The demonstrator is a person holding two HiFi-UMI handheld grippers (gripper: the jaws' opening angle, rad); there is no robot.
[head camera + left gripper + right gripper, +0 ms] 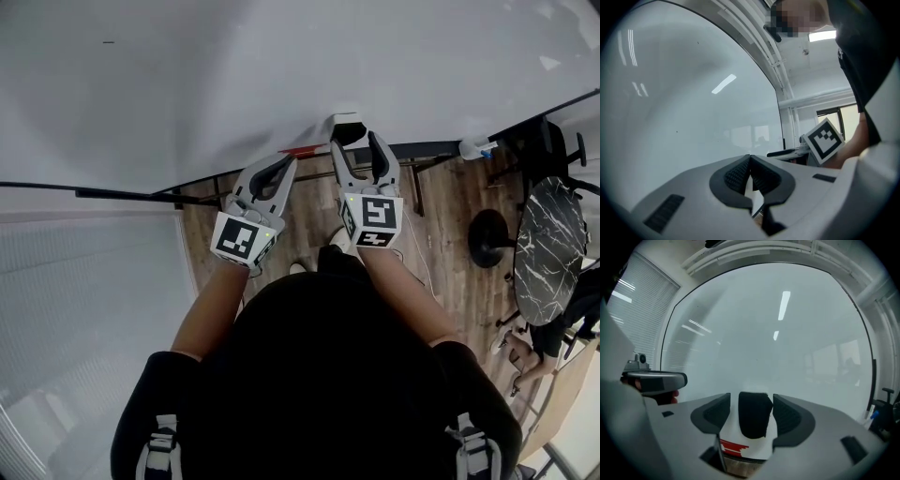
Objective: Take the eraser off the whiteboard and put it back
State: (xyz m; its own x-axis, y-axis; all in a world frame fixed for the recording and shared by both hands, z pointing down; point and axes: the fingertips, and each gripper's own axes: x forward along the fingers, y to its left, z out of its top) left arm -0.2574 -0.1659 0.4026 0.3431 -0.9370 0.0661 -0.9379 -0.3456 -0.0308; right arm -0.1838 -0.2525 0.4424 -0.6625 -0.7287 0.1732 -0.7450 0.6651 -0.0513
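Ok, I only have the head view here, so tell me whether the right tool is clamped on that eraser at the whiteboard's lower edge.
Observer: Not clamped, by the look of it. In the right gripper view the right tool stands open, one pad on each side of the white eraser with the black felt pad.
Operator: Now give me the left tool.
Observer: The left gripper view shows the left tool shut, with nothing between its pads. It looks along the glossy white whiteboard.
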